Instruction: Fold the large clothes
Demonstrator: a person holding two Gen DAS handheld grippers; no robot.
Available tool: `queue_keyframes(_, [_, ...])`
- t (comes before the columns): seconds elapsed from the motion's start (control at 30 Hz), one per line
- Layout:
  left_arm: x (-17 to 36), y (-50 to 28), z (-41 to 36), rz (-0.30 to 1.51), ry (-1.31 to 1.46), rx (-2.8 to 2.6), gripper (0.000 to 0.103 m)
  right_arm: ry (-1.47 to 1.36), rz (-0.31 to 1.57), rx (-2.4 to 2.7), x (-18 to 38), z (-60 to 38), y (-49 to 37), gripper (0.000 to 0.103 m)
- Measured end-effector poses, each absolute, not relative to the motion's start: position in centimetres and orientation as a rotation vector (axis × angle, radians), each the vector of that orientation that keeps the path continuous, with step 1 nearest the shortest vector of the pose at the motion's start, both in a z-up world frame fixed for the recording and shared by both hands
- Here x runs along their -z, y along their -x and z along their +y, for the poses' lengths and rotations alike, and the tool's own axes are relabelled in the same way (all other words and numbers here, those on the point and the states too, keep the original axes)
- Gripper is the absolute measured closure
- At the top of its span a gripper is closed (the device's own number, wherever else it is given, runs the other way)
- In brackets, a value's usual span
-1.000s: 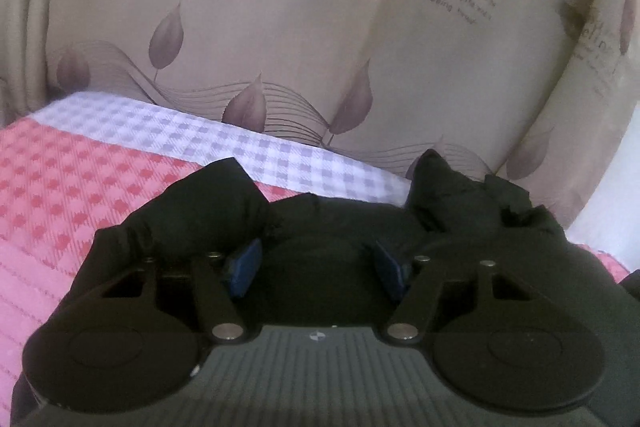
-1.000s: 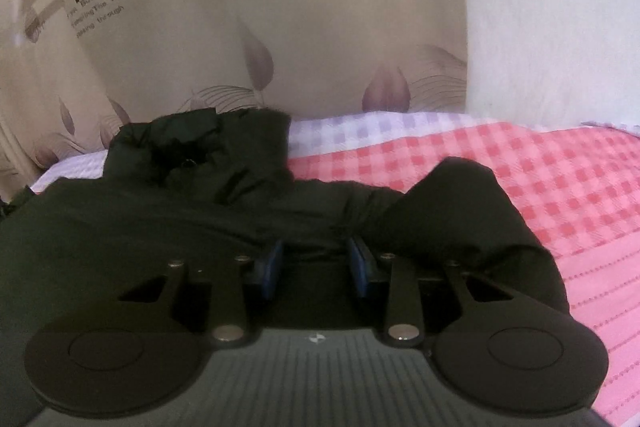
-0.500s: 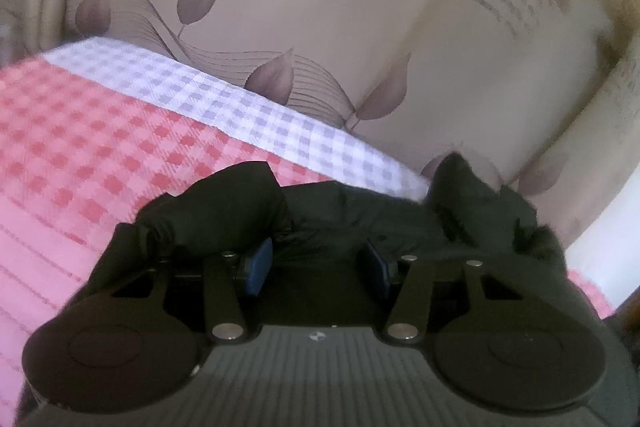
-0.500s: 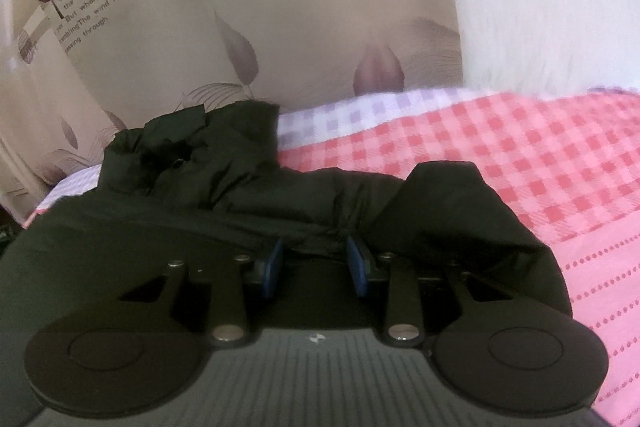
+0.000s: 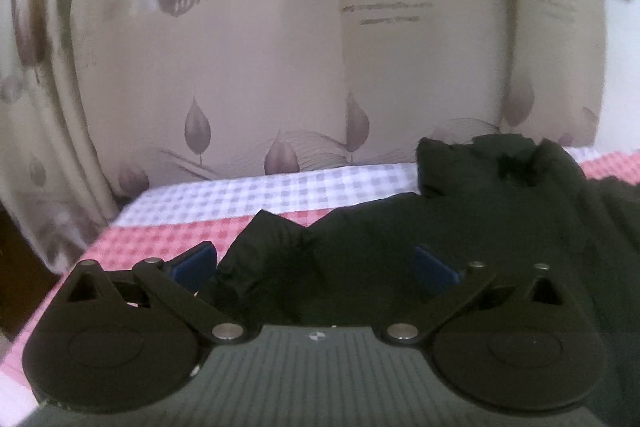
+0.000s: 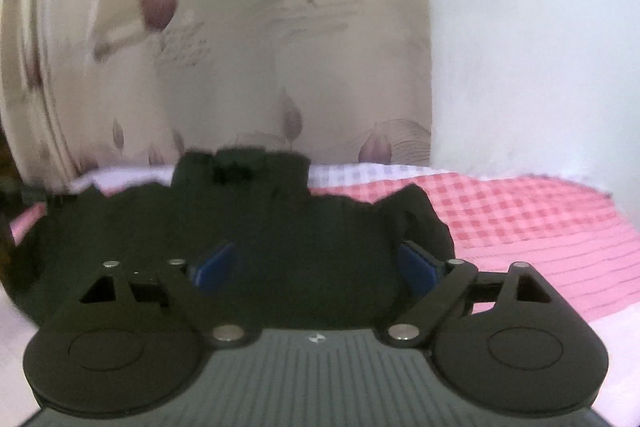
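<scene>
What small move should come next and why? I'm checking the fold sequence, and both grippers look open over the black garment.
Probably reach for a fresh edge. The left gripper and right gripper have just opened, pressing nothing, and the black garment lies bunched on the checked sheet.

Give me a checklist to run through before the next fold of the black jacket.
1. Left gripper released: ok, jaws have just been opening and stand wide; jacket lies below, unpinched.
2. Right gripper released: ok, jaws just opened, pads off the cloth.
3. Jacket fully on the bed: cannot tell, near edge hidden.
4. Sleeves tucked in: ok, both ends look folded over the body.
5. Collar flat: not ok, bunched at the far end.
6. Sharp view: not ok, both blurred.
</scene>
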State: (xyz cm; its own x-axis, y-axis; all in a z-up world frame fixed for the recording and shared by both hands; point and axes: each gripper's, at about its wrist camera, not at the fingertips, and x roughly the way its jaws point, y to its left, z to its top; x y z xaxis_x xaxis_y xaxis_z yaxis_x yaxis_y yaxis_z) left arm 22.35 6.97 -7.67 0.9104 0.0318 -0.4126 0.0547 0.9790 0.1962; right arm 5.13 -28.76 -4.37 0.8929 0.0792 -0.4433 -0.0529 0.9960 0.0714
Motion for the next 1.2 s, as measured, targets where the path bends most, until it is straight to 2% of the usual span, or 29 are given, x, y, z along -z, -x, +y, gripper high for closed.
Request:
queue_keyframes(0.1, [7.6,-21.6,6.1,0.413,-0.246,0.006,0.000,0.002,0.446,-0.056,4.9,-27.2,-4.0,0.013])
queue_keyframes(0.23, [7.6,-20.9,5.4,0.398,-0.271,0.017,0.000,0.106,0.408,0.030,5.0,-25.2,-4.2,0.000])
queue_keyframes(0.6, [8.1,-21.3,5.6,0.410,-0.299,0.006,0.000,0.142,0.491,0.137,7.4,-23.9,-8.9,0.000])
queue_keyframes(0.77, [8.5,-22.0,6.6,0.433,-0.308,0.032,0.000,-0.001,0.492,0.122,9.3,-25.3,-8.7,0.000])
queue_keyframes(1.2, [8.2,-27.1,18.0,0.569,-0.091,0.347,0.001,0.016,0.489,0.142,9.8,-24.7,-8.5,0.000])
